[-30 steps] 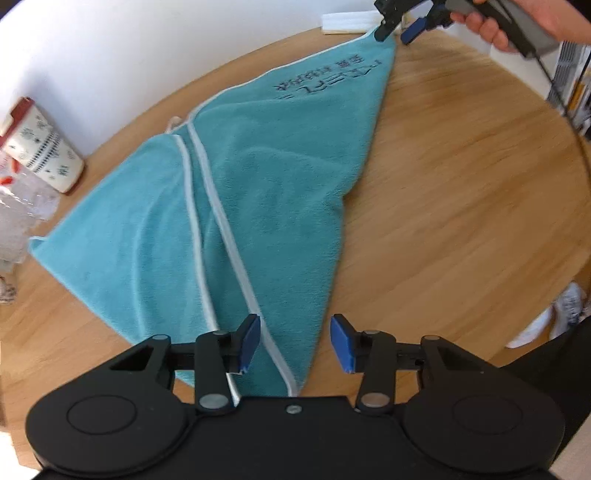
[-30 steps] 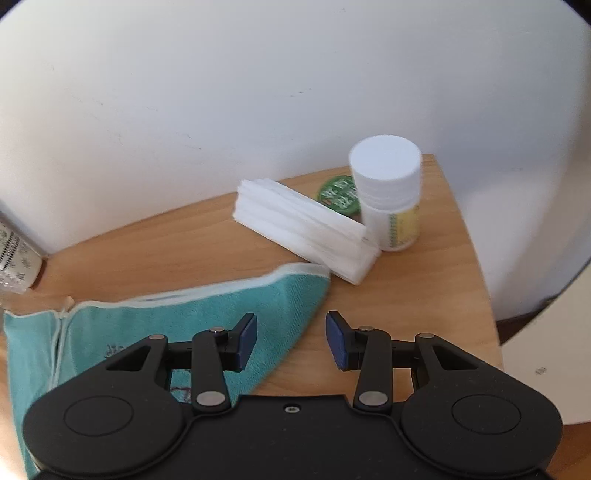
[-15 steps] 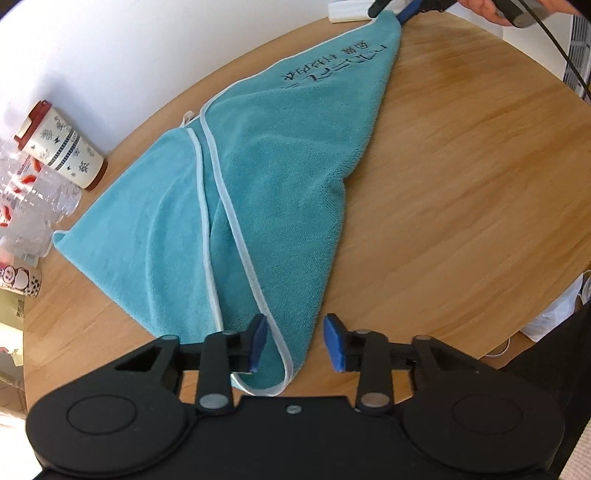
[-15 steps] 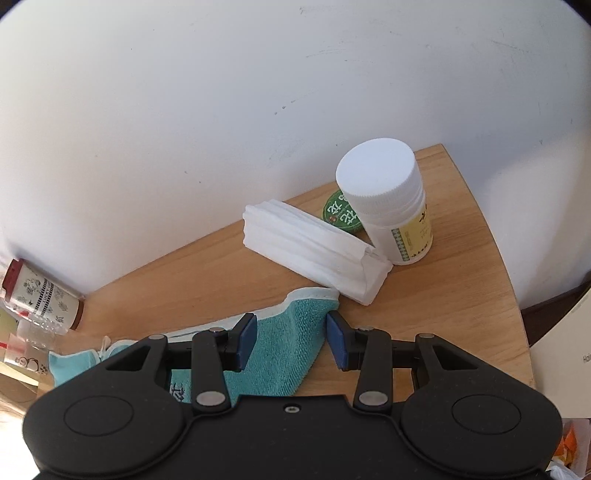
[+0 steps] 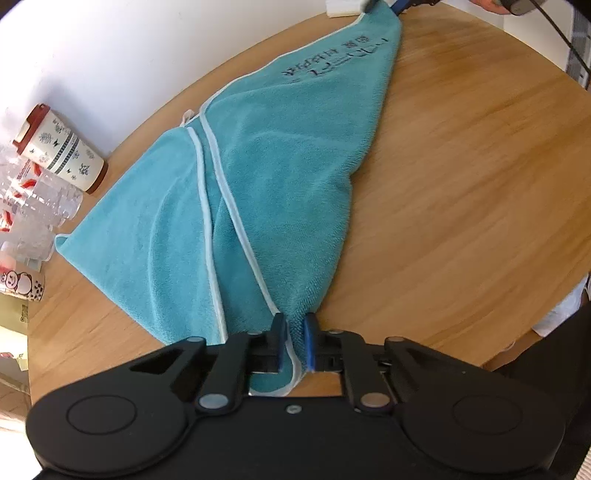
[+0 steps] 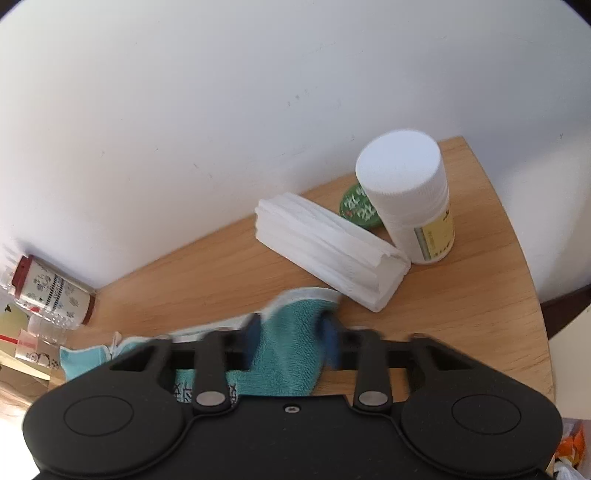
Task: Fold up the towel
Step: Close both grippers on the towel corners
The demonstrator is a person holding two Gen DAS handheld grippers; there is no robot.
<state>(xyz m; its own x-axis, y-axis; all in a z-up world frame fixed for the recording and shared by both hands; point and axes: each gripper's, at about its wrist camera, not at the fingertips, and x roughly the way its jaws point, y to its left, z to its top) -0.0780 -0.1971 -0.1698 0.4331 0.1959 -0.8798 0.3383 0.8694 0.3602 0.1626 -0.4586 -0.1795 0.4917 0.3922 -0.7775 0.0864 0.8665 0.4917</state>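
Observation:
A teal towel (image 5: 280, 184) with white trim lies partly folded over itself on a round wooden table (image 5: 461, 184). My left gripper (image 5: 294, 339) is shut on the towel's near corner, and the white hem runs between its blue pads. At the far end of the towel, by the printed lettering, my right gripper (image 5: 384, 4) sits over the far corner. In the right wrist view that teal corner (image 6: 291, 343) fills the gap between the right gripper's (image 6: 291, 332) blurred fingers, which still stand wide apart.
A stack of white tissues (image 6: 328, 243), a white bottle (image 6: 410, 192) and a green lid (image 6: 356, 205) sit just past the far corner by the wall. A patterned cup (image 5: 59, 147) and clear plastic bottles (image 5: 33, 206) crowd the table's left edge.
My left gripper has moved forward onto the near corner and shut on it. The right gripper has come down over the far corner, so the towel now lies between its fingers.

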